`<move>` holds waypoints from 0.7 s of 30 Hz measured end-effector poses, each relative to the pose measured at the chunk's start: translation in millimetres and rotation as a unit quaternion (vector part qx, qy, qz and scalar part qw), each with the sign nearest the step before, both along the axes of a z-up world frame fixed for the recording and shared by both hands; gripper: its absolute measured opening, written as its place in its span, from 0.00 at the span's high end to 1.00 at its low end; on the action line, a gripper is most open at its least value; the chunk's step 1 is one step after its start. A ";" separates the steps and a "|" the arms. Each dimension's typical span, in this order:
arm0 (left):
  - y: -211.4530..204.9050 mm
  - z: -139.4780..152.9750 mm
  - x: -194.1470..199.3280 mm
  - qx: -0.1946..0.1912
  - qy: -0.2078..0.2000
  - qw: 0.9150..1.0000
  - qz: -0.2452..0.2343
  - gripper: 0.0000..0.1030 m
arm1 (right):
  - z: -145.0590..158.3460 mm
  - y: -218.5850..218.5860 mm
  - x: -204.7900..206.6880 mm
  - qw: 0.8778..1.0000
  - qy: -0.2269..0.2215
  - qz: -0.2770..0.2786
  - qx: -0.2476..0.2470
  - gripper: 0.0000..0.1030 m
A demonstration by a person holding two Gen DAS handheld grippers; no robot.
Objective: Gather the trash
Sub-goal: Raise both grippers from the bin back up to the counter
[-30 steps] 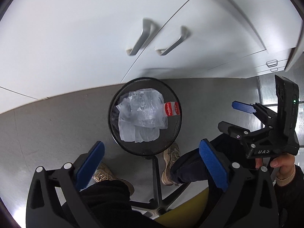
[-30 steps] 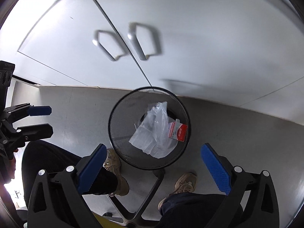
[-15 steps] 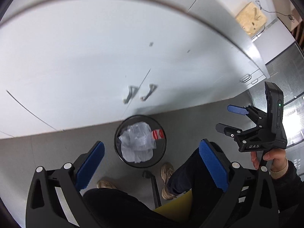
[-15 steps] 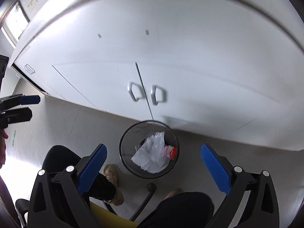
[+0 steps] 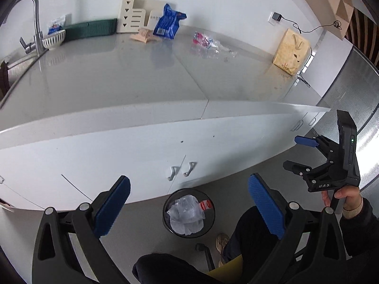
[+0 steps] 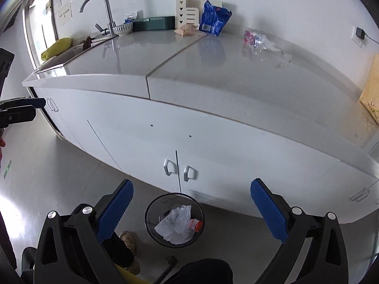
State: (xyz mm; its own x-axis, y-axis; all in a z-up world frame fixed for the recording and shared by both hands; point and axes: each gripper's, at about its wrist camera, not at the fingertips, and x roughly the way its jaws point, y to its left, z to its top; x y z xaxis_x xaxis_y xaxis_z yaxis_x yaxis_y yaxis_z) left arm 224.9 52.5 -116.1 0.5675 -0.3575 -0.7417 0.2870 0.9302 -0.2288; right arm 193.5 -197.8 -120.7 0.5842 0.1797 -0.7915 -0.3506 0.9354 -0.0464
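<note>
I have both claws raised in front of the desk and neither one carries anything. My left claw has its blue pads spread wide, and my right claw is spread just as wide; in the left view I can also see the right claw from the side, held by a hand, its jaws apart.

On the floor below, between the pads in both views, stands the black mesh bin, just in front of the white cabinet doors. It holds crumpled clear plastic and a small red-and-white wrapper on its right side.

On the desk, toward the far right, lies a crumpled clear wrapper with red and blue print. Farther left, against the wall, a blue snack bag leans upright with a tan crumpled piece just beside it. A brown paper bag stands at the far right end. A tap and a striped bowl sit at the left end.
</note>
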 end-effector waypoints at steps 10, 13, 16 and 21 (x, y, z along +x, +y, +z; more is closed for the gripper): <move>15.0 56.2 9.6 0.025 -0.057 0.997 0.038 0.04 | 63.2 -2.3 -0.3 0.998 -0.061 0.001 0.000 0.03; 17.6 67.2 16.8 0.030 -0.068 0.996 0.045 0.04 | 76.9 -0.2 5.3 0.997 -0.077 0.002 -0.006 0.03; 21.6 79.2 26.4 0.036 -0.081 0.995 0.053 0.04 | 90.9 0.9 13.5 0.996 -0.089 -0.001 -0.005 0.03; 22.9 94.9 56.5 0.060 -0.098 0.991 0.067 0.04 | 106.7 -3.1 37.6 0.994 -0.105 -0.013 -0.002 0.03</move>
